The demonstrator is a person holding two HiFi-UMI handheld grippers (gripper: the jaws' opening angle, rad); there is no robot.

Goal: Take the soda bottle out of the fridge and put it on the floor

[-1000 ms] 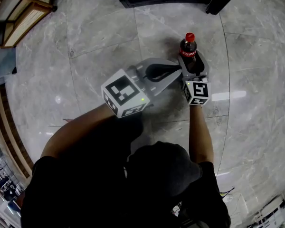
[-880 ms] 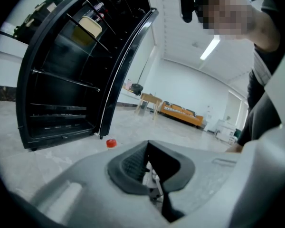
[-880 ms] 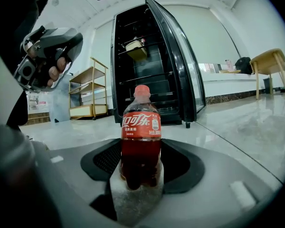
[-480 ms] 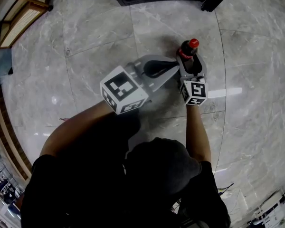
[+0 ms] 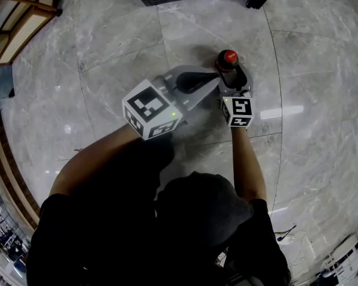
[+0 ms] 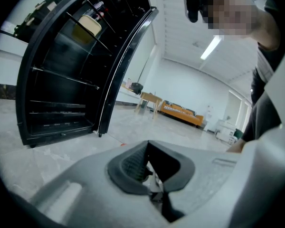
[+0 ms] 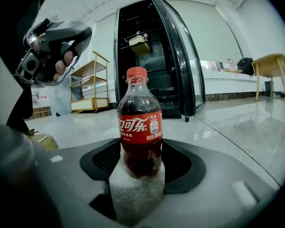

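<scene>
Pads of the right tongs [image 7: 141,152] pinch the soda bottle [image 7: 138,127] upright by its lower body, just above or perhaps on the marble floor [image 7: 237,122]. Alongside, the left tongs [image 6: 148,164] are pressed together, empty; beyond stands the open fridge [image 7: 154,56].

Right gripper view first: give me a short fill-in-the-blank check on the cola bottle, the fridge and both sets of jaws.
The right gripper is shut on a dark plastic cola bottle whose screw cap is ___.
The tall black fridge behind the bottle has its glass door ___.
The left gripper, jaws together, holds ___.
Missing words: red; open; nothing.
</scene>
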